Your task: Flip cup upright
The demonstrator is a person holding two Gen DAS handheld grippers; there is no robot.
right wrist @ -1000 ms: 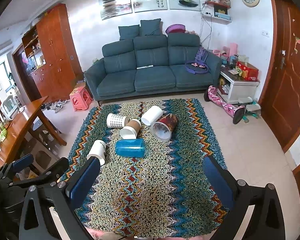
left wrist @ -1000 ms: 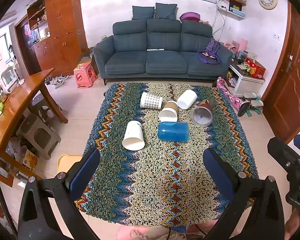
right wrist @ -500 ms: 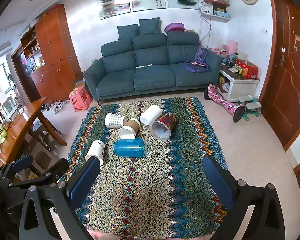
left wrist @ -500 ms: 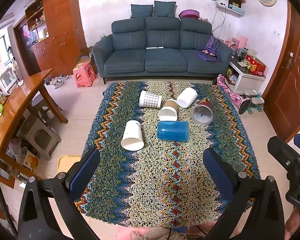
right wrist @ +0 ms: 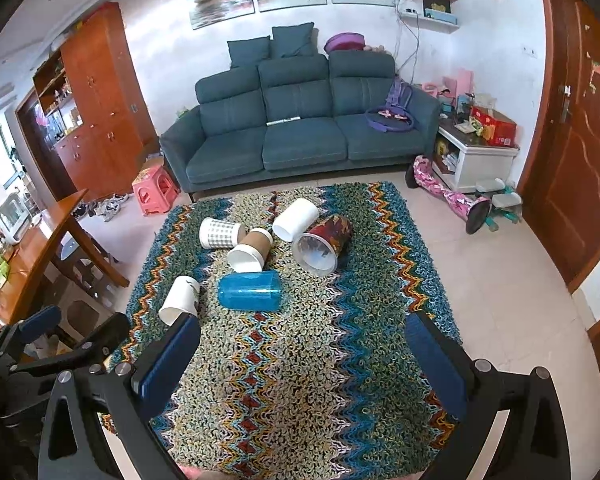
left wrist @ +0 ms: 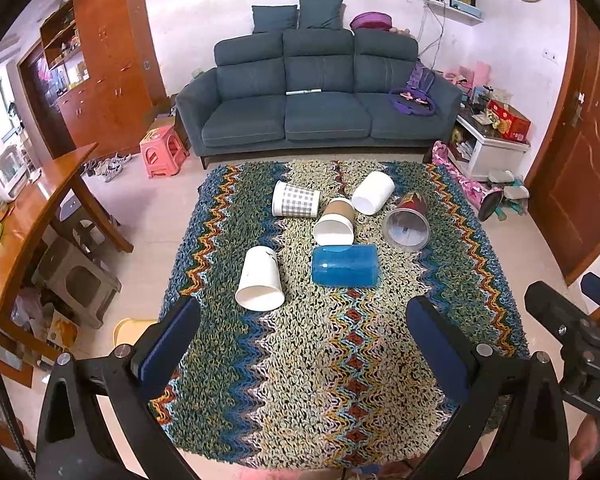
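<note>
Several cups lie on their sides on a zigzag rug [left wrist: 320,360]: a white paper cup [left wrist: 260,278], a blue translucent cup [left wrist: 345,265], a brown-sleeved cup [left wrist: 335,223], a checked cup [left wrist: 295,199], a plain white cup [left wrist: 373,192] and a red patterned cup [left wrist: 407,222]. My left gripper [left wrist: 302,344] is open and empty, high above the rug's near half. My right gripper [right wrist: 300,360] is open and empty, also above the rug; the blue cup [right wrist: 249,291] and the red cup [right wrist: 322,246] lie ahead of it.
A blue sofa [left wrist: 316,108] stands behind the rug. A wooden table [left wrist: 32,216] with stools is at the left, a pink stool [left wrist: 162,150] near the sofa, a white side cabinet [left wrist: 492,148] and a pink hoverboard [right wrist: 448,196] at the right, a door [right wrist: 572,184] beyond.
Both views have shifted slightly; the cups sit a little lower in the frames. No cup has moved, and both grippers remain open.
</note>
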